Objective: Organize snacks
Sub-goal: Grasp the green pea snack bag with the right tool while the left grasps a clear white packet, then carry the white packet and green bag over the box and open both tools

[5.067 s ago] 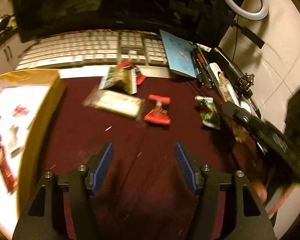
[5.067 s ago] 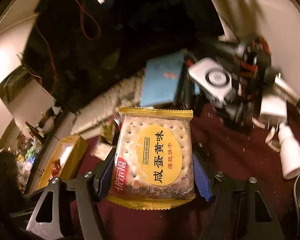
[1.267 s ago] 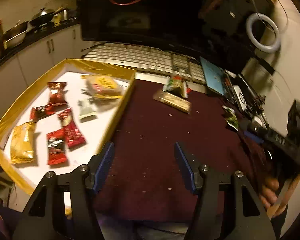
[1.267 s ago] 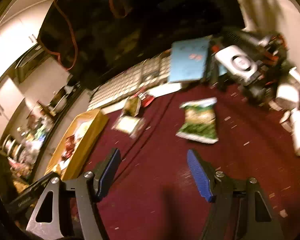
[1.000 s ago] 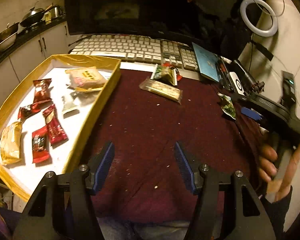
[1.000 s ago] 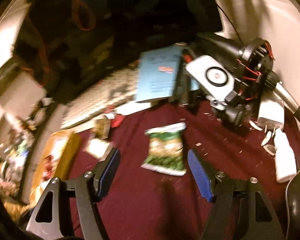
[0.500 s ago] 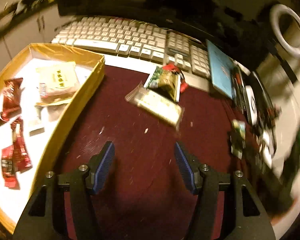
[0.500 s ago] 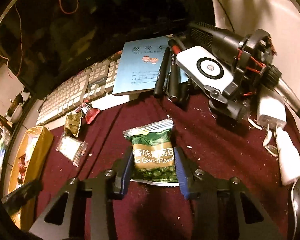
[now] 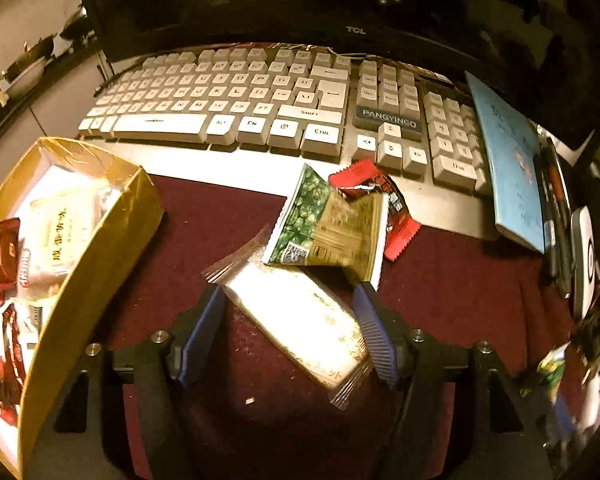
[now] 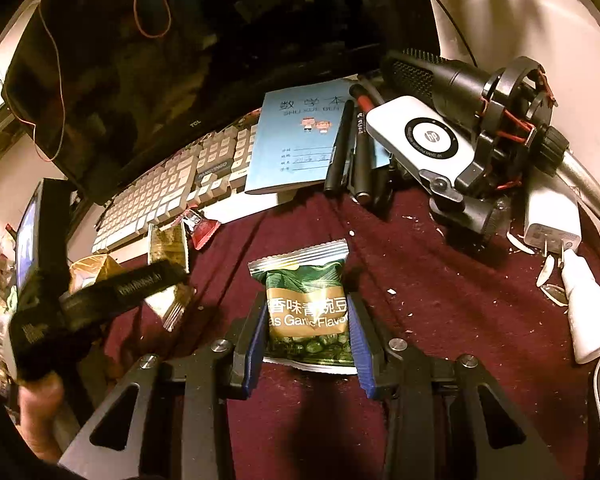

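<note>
Three snack packets (image 9: 300, 312) lie beside one keyboard (image 9: 260, 96).

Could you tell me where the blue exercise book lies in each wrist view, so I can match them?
Left wrist: blue exercise book at the right edge, beside the keyboard's number pad.
Right wrist: upper centre, its corner resting on the keyboard, pens along its right.
Shared landmark: the keyboard.

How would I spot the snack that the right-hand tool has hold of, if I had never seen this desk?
Start at the white keyboard below the dark monitor, then look for the light blue exercise book leaning on its right end. On the dark red cloth in front of that book, the right gripper pinches a green pea packet. It alone shows a tan band reading Garlic Flavor.
</note>
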Tool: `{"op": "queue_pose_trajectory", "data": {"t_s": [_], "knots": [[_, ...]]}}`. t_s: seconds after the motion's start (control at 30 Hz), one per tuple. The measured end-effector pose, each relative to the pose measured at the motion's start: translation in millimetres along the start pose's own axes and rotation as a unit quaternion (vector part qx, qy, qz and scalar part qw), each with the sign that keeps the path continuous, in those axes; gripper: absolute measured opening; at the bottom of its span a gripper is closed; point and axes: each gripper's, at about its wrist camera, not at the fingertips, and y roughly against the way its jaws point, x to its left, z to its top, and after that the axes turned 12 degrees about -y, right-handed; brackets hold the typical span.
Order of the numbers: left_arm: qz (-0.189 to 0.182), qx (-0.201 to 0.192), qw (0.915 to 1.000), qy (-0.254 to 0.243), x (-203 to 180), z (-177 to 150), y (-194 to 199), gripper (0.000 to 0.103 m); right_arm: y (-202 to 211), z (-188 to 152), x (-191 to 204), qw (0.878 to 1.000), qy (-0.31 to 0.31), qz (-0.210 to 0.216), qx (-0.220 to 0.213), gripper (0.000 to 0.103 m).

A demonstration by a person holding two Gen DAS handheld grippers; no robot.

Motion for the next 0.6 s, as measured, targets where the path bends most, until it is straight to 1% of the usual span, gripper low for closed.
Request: {"op": "queue_pose_trajectory", "data": {"t_s": [0.03,0.1,0.17,0.2,0.3,0.4,0.5,0.53,0.6], "knots": [[-0.004,0.002,1.0,0.0,2.6,-3.1,1.2,0.068,-0.1,0.1,-0.5,1.0,-0.002,0.002,0.001,0.039],[-0.012,0.0,0.9998,-0.015,8.5,-12.3,6.7,0.06,0.0,0.2,-1.0,1.0,-0.003,0.003,0.002,0.039],[-0.006,-0.01,0.9987,-0.05,15.0,-27.9,17.9,0.04,1.1,-0.4,-1.3,1.0,-0.004,0.005,0.001,0.039],[-0.004,-0.013,0.9983,-0.056,16.5,-31.7,20.6,0.037,1.3,-0.4,-1.4,1.0,-0.004,0.005,0.001,0.039],[-0.001,-0.024,0.997,-0.074,23.8,-50.8,31.8,0.033,1.3,-1.2,0.4,1.0,-0.001,0.003,0.002,0.039],[-0.004,-0.028,0.9959,-0.086,27.0,-68.4,42.4,0.032,1.3,-1.6,2.0,1.0,0.003,0.001,0.001,0.039],[-0.008,-0.031,0.9958,-0.086,32.6,-72.6,43.7,0.041,1.8,-1.8,3.5,1.0,0.006,0.004,0.0,0.038],[-0.011,-0.032,0.996,-0.082,37.2,-71.5,41.4,0.042,2.6,-1.9,4.1,1.0,0.008,0.008,-0.002,0.038],[-0.018,-0.032,0.9958,-0.083,39.3,-72.8,41.2,0.034,4.0,-2.9,6.4,1.0,0.015,0.015,-0.003,0.038]]}}
